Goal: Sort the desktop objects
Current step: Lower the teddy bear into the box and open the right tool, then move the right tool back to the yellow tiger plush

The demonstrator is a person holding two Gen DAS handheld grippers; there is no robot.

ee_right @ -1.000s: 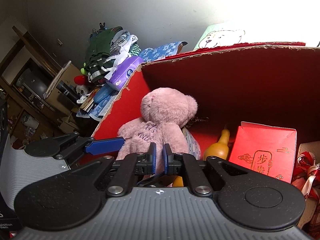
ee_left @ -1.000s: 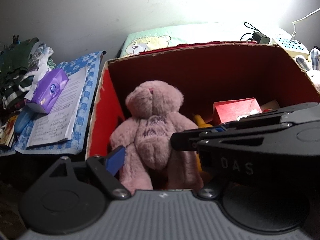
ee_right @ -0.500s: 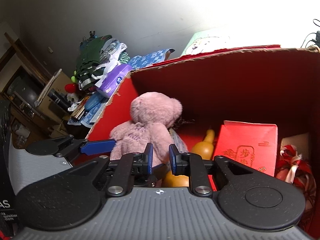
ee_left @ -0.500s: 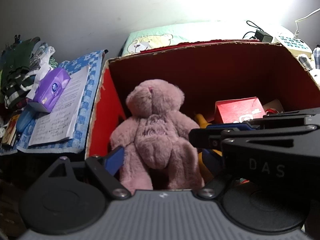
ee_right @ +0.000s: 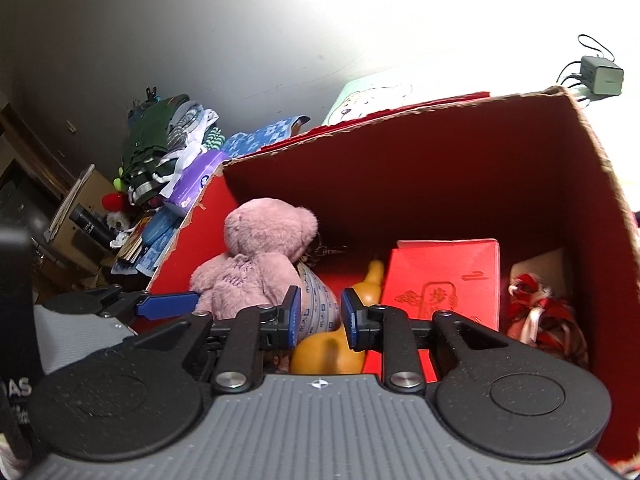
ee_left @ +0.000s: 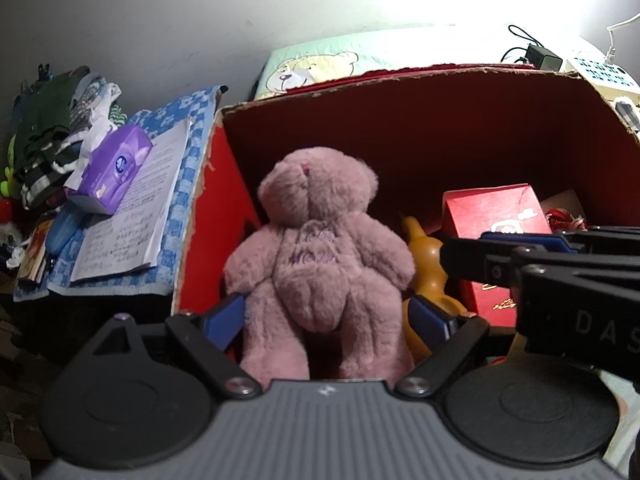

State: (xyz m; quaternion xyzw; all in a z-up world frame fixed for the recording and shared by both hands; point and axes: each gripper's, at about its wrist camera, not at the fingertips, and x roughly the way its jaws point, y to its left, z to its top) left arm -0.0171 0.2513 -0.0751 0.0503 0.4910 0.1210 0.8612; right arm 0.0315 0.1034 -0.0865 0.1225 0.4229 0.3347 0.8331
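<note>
Two spread left gripper (ee_left: 326, 316) fingers (ee_left: 224, 314) flanking the pink teddy bear (ee_left: 316, 256).

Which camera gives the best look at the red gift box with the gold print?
The right wrist view: the red gift box shows its whole printed face there, beside the gourd. The left wrist view shows only its top; the right hand-held gripper crosses its front.

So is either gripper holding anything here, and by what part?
Neither. The left gripper is open around the pink bear's legs; the right gripper is open, empty.
</note>
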